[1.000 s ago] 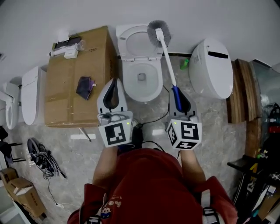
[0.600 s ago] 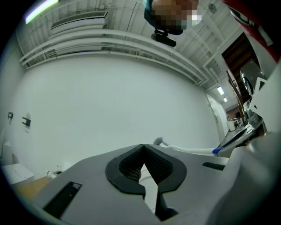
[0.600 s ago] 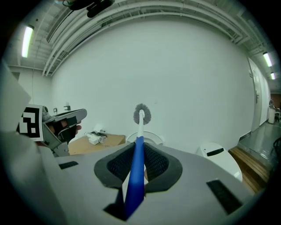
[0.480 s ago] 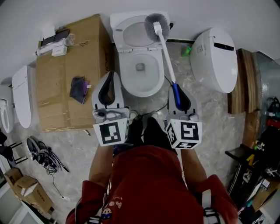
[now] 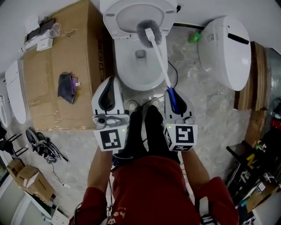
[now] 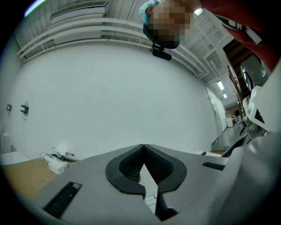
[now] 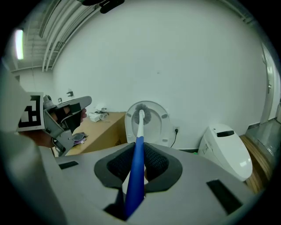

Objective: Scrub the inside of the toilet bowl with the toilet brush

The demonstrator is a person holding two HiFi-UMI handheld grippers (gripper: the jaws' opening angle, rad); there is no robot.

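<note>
Right gripper (image 5: 174, 103) is clamping the blue grip of the toilet brush (image 5: 159, 59), forearm reaching forward beside the person's legs. The handle is slanting up and left, with the bristle head hanging over the back of the toilet bowl (image 5: 119, 66), before the raised lid (image 5: 131, 11). Left gripper (image 5: 108, 94) is hovering at the bowl's front-left edge, jaws pressed together, gripping nothing.

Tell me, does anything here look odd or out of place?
Yes. A second white closed-lid toilet sits askew on the floor right of the open white toilet bowl, a big brown cardboard box crowds its left side, and a crumpled dark cloth lies on the box.
</note>
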